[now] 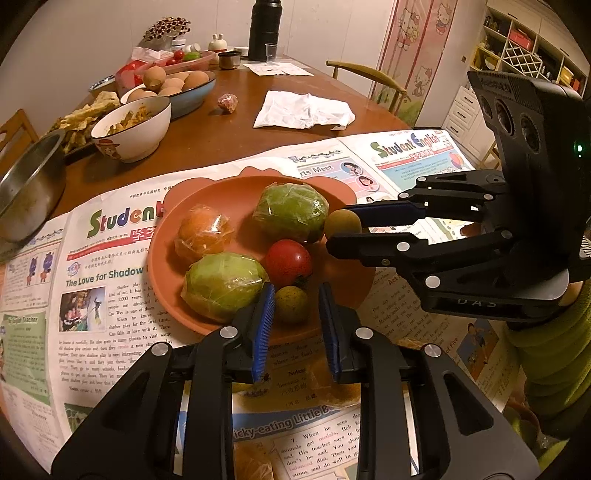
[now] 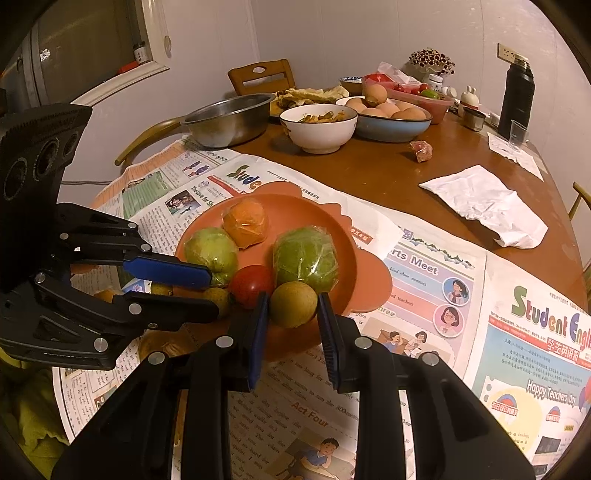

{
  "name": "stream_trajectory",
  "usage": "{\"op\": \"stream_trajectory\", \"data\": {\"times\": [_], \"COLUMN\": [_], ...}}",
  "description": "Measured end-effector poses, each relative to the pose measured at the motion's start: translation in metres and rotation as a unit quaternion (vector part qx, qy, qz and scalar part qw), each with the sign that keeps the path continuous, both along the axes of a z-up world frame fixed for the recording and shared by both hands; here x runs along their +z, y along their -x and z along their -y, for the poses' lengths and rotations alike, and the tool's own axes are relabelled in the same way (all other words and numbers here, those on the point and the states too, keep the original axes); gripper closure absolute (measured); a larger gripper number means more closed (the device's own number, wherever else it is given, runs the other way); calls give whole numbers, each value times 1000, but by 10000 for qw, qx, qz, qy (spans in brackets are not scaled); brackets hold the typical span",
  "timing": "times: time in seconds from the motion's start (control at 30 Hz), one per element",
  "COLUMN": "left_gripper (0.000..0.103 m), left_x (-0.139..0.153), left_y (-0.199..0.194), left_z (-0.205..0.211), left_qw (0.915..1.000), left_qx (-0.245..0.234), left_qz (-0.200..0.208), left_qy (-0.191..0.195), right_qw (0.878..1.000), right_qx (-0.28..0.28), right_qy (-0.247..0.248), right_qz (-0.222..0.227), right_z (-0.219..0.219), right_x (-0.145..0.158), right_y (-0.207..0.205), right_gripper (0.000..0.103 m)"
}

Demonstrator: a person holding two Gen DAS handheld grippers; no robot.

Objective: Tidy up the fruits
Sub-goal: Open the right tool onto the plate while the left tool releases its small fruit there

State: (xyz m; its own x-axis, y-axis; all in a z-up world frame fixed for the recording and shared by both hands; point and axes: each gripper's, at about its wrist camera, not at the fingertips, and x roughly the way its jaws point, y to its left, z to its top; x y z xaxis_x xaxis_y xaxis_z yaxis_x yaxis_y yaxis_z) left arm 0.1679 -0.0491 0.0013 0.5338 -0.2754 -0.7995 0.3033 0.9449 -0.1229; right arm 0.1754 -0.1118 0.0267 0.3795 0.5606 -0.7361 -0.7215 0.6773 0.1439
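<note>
Both grippers work over the orange plate [image 1: 207, 206] on the newspaper [image 1: 110, 332]. Left gripper [image 1: 296, 317]: jaws parted, blue pads on either side of a small yellow-green fruit [image 1: 291, 304] at the near rim of the plate; whether the pads touch it cannot be told, and from the right wrist view the same fruit [image 2: 218, 297] sits at the tips with the upper finger above it. Right gripper [image 2: 293, 314]: jaws set wider and straddling a round brownish-green fruit [image 2: 293, 304] — its pads stand just beside the fruit's flanks, and the left wrist view shows that fruit [image 1: 341, 223] between the two fingers at the plate's far-right edge; firm contact is not confirmed. Contents of the plate: a red tomato [image 1: 288, 262] between the two small fruits, two green fruits in plastic wrap [image 1: 223, 284] [image 1: 291, 212], and a wrapped orange fruit [image 1: 203, 232]. The tomato and the nearer wrapped green fruit crowd close to the left gripper's pads. Beyond the newspaper, on the wooden table [image 1: 221, 140] — a white bowl of food [image 1: 133, 129], a blue bowl of eggs [image 1: 181, 86], a steel basin [image 1: 29, 184], a crumpled white cloth [image 1: 303, 110], a small pink wrapped item [image 1: 228, 102] and a black flask [image 1: 265, 29].
</note>
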Motion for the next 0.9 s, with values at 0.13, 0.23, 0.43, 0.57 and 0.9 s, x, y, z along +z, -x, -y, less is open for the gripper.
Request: {"op": "stream_trajectory", "data": {"times": [0.13, 0.23, 0.43, 0.57, 0.9], "left_gripper": [86, 86, 86, 86, 84], "left_x": [0, 0, 1, 1, 3], "left_y": [0, 1, 1, 1, 1], "left_z": [0, 0, 0, -1, -3], "left_qw": [10000, 10000, 10000, 10000, 10000], "left_qx": [0, 2, 9, 17, 30], "left_qz": [1, -1, 2, 18, 54], "left_qy": [0, 5, 8, 10, 16], "right_qw": [10000, 10000, 10000, 10000, 9998], "right_qx": [-10, -14, -26, -60, -155], "right_qy": [0, -4, 1, -2, -77], "right_qz": [-4, -10, -6, 10, 55], "right_z": [0, -1, -1, 0, 8], "right_x": [0, -1, -1, 0, 7], "right_y": [0, 0, 0, 0, 5], "right_gripper": [77, 77, 77, 77, 70]}}
